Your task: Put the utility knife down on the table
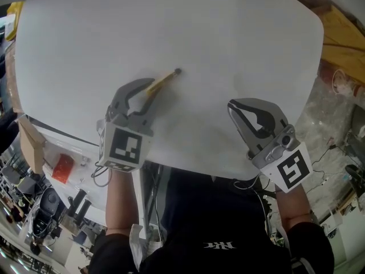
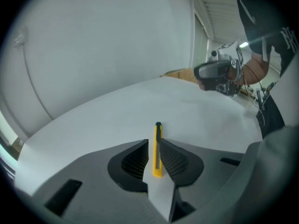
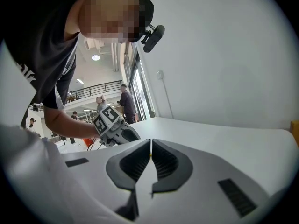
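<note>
The yellow utility knife has a black tip and points away over the white table. My left gripper is shut on its handle end, low over the table's near left part. In the left gripper view the knife fills the narrow gap between the jaws of that gripper, and its tip sticks out ahead. I cannot tell whether the knife touches the tabletop. My right gripper hovers over the near right part, shut with nothing in it, and its jaws stand together. It is well apart from the knife.
A cardboard box and a red object lie below the table's left edge. Wooden boards lie beyond the right edge. People stand far off in the right gripper view. The person's dark shirt is at the near edge.
</note>
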The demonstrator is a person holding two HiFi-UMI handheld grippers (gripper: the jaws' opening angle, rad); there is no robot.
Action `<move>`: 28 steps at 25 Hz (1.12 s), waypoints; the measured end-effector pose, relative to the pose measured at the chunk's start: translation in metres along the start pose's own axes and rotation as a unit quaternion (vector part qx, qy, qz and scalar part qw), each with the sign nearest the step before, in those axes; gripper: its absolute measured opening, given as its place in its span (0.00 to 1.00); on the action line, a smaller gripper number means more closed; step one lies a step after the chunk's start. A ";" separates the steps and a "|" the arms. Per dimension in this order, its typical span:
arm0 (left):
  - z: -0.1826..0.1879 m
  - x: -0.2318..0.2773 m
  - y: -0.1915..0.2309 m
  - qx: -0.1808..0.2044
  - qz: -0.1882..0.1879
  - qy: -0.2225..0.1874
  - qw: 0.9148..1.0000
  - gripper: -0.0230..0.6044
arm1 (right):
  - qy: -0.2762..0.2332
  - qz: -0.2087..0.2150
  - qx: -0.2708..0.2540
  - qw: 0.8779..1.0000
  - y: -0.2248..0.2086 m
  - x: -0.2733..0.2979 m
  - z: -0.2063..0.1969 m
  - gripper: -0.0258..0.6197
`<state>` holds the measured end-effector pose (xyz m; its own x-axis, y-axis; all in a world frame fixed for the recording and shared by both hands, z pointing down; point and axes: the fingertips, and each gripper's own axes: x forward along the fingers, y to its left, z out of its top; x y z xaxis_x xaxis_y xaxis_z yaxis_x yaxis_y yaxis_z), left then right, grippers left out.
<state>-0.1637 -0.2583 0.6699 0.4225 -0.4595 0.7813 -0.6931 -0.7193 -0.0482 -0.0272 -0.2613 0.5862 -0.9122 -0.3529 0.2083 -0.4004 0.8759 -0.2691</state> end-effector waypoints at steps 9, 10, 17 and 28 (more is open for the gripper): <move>0.031 -0.092 -0.009 -0.189 -0.044 -0.271 0.943 0.05 | 0.042 -0.120 0.047 0.991 0.021 -0.039 0.029 0.05; 0.029 -0.101 -0.019 -0.199 -0.053 -0.278 0.938 0.05 | 0.041 -0.146 0.074 0.986 0.026 -0.047 0.032 0.05; 0.055 -0.152 -0.084 -0.139 -0.108 -0.285 0.942 0.05 | 0.038 -0.198 0.119 0.972 0.076 -0.091 0.062 0.05; 0.095 -0.248 -0.140 -0.103 -0.056 -0.330 0.937 0.05 | -0.014 -0.158 0.090 0.983 0.143 -0.155 0.103 0.04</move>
<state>-0.1162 -0.0931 0.4242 0.7206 -0.6589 0.2156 -0.6927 -0.6970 0.1854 0.0479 -0.1149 0.4181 -0.7407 -0.6098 0.2821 -0.6710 0.6497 -0.3574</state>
